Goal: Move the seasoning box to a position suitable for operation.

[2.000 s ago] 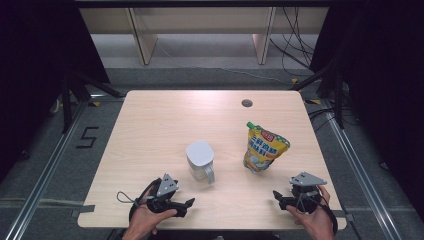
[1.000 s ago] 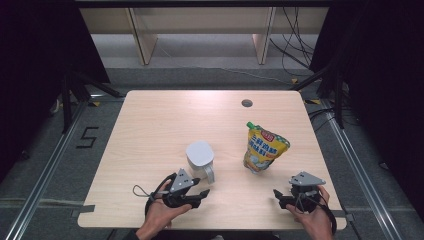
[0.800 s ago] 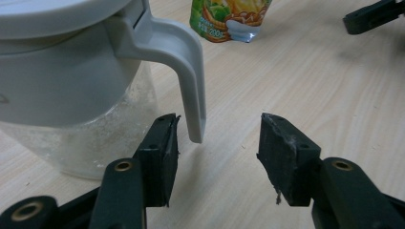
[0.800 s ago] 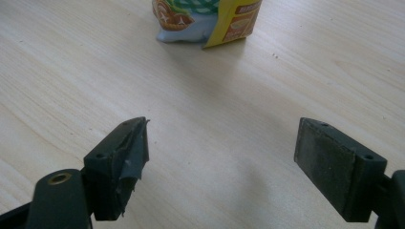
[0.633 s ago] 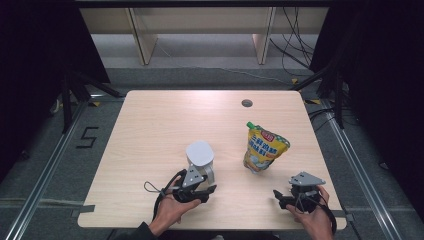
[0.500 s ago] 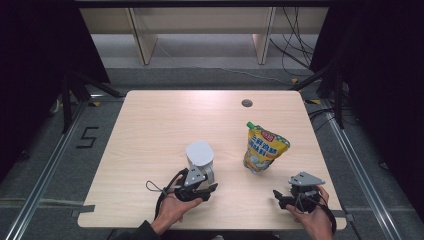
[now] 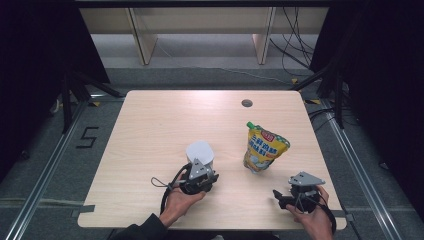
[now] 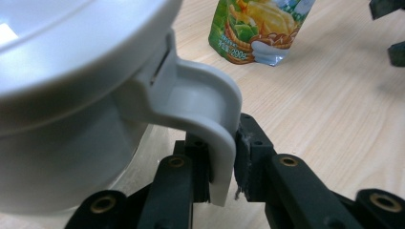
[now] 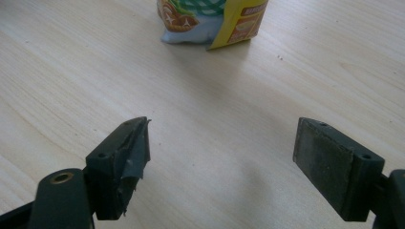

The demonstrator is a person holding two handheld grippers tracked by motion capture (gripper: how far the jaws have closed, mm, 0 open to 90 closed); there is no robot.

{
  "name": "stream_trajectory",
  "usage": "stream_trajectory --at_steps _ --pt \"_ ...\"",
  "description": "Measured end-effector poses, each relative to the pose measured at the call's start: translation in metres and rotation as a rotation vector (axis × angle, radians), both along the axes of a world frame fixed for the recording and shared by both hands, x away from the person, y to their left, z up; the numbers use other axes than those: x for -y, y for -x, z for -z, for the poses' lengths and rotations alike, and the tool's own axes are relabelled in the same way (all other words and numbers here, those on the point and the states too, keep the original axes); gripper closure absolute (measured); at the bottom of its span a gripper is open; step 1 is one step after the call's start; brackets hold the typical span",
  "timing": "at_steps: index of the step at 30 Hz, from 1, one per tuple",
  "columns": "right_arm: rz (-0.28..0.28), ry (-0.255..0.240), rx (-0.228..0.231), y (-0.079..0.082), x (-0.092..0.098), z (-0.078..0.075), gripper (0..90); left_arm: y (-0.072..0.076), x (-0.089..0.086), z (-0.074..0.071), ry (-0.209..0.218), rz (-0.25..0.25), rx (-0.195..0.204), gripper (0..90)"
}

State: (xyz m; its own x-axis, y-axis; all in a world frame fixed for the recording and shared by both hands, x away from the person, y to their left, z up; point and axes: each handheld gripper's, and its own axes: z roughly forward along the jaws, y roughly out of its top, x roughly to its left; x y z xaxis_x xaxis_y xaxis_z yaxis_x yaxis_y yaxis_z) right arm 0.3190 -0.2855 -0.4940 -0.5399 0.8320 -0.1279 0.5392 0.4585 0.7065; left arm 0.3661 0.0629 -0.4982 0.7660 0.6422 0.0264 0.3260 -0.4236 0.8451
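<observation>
A white jug (image 7: 200, 152) with a lid stands near the table's front middle, its curved handle (image 8: 200, 105) turned toward me. My left gripper (image 8: 220, 167) has just been closing, and its pads now pinch the handle's lower end; from above, the left gripper (image 7: 202, 171) sits tight against the jug's near side. A yellow and green spouted pouch (image 7: 264, 149) stands upright to the jug's right; the pouch (image 8: 255, 28) lies beyond the handle. My right gripper (image 9: 222, 152) is open and has nothing in it, low over bare wood short of the pouch (image 9: 210, 16). The right gripper (image 7: 287, 195) is near the front right corner.
The wooden table (image 7: 150, 125) has a small round hole (image 7: 246, 103) near its far edge. Cables trail from both grippers toward the front edge. Dark floor and shelving legs lie beyond the table. The right gripper's jaw tips (image 8: 389, 28) appear at the top right.
My left hand has slid right and forward to the jug, and its jaws have closed around the handle. The right hand, the pouch and the jug have stayed in place.
</observation>
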Motion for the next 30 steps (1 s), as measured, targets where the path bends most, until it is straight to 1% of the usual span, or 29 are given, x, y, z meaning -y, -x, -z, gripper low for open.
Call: stream_trajectory --at_steps 1,2,3,4,5,6,7,8,9,10,11,12,13,14,15,16,17,18,19,20,21,22,23,24,26,27,28,29,30 --pt "-0.006 0.009 -0.004 0.000 0.000 0.000 21.2 0.004 0.001 0.000 0.039 -0.035 -0.056 77.1" --pt "-0.006 0.009 -0.004 0.000 0.000 0.000 21.2 0.004 0.001 0.000 0.039 -0.035 -0.056 77.2" --pt "0.001 -0.003 -0.005 0.000 0.000 0.000 21.2 0.008 0.003 0.002 0.082 -0.057 -0.091 77.1" --pt "0.002 -0.005 -0.002 0.000 0.000 0.000 21.2 0.009 0.001 0.001 0.073 -0.052 -0.088 76.9" --pt "0.004 -0.005 -0.001 0.000 0.000 0.000 21.3 0.010 0.000 0.001 0.086 -0.056 -0.095 76.7" --pt "0.005 -0.005 -0.006 0.000 0.000 -0.001 21.3 0.010 0.000 0.001 0.086 -0.056 -0.095 76.2" --pt "0.012 -0.012 -0.006 0.001 0.000 -0.001 21.3 0.013 -0.005 0.001 0.080 -0.051 -0.102 75.7" --pt "0.004 0.000 -0.007 0.001 0.001 -0.001 21.3 0.007 -0.015 -0.002 -0.011 0.027 -0.021 75.1" --pt "0.009 -0.004 -0.012 0.001 0.001 -0.001 21.3 0.016 -0.014 -0.001 0.049 -0.030 -0.089 74.1" --pt "0.008 -0.003 -0.010 0.001 0.001 -0.001 21.3 0.019 -0.018 -0.001 0.057 -0.043 -0.095 73.3" --pt "0.011 -0.006 -0.013 0.001 0.001 0.000 21.3 0.022 -0.023 -0.001 0.049 -0.053 -0.095 72.4" --pt "0.003 0.004 -0.011 0.001 0.001 0.000 21.3 0.024 -0.028 -0.002 0.048 -0.054 -0.097 71.5" --pt "0.010 -0.006 -0.015 0.001 0.000 -0.001 21.4 0.026 -0.034 -0.002 0.045 -0.047 -0.090 71.0" --pt "0.012 -0.012 -0.005 0.001 0.000 -0.001 21.4 0.026 -0.034 -0.002 0.045 -0.047 -0.090 70.6" --pt "0.007 -0.009 -0.006 0.000 0.000 0.000 21.4 0.029 -0.046 -0.003 0.013 -0.048 -0.078 70.2" --pt "0.007 -0.009 -0.006 0.000 0.000 0.000 21.4 0.029 -0.046 -0.003 0.013 -0.048 -0.078 69.9" --pt "0.004 -0.005 -0.004 0.000 0.000 0.000 21.4 0.031 -0.050 -0.003 0.022 -0.058 -0.098 69.6" --pt "0.004 -0.005 -0.004 0.000 0.000 0.000 21.4 0.031 -0.053 -0.003 0.031 -0.065 -0.102 69.6" --pt "-0.002 0.004 0.002 0.000 0.000 0.000 21.4 0.031 -0.057 -0.003 0.023 -0.056 -0.100 69.2" --pt "0.003 -0.007 -0.003 0.000 0.000 0.000 21.4 0.032 -0.060 -0.003 0.021 -0.074 -0.096 68.7" --pt "0.001 0.003 0.002 0.000 0.000 0.000 21.4 0.033 -0.064 -0.004 0.009 -0.079 -0.095 68.3" --pt "0.008 -0.008 -0.003 0.000 0.000 0.000 21.4 0.034 -0.067 -0.003 0.012 -0.086 -0.093 68.1" --pt "0.007 -0.006 -0.003 0.000 0.000 0.000 21.4 0.034 -0.070 -0.003 0.014 -0.093 -0.093 67.8" --pt "0.007 -0.006 -0.002 0.000 0.000 0.000 21.5 0.034 -0.073 -0.003 0.017 -0.088 -0.091 67.4" --pt "0.013 -0.015 -0.005 0.000 -0.001 0.000 21.4 0.035 -0.080 -0.003 0.016 -0.114 -0.089 66.7" --pt "0.008 -0.008 -0.008 0.001 0.000 0.000 21.4 0.034 -0.086 -0.003 0.010 -0.134 -0.086 66.4" --pt "0.006 -0.008 -0.007 0.000 0.000 0.000 21.5 0.034 -0.088 -0.003 0.020 -0.144 -0.078 66.3" --pt "0.007 -0.006 -0.005 0.000 0.000 0.000 21.4 0.033 -0.090 -0.003 0.012 -0.152 -0.072 66.3" --pt "0.006 -0.007 -0.006 0.000 0.000 0.000 21.5 0.032 -0.094 -0.003 -0.009 -0.146 -0.065 66.3"
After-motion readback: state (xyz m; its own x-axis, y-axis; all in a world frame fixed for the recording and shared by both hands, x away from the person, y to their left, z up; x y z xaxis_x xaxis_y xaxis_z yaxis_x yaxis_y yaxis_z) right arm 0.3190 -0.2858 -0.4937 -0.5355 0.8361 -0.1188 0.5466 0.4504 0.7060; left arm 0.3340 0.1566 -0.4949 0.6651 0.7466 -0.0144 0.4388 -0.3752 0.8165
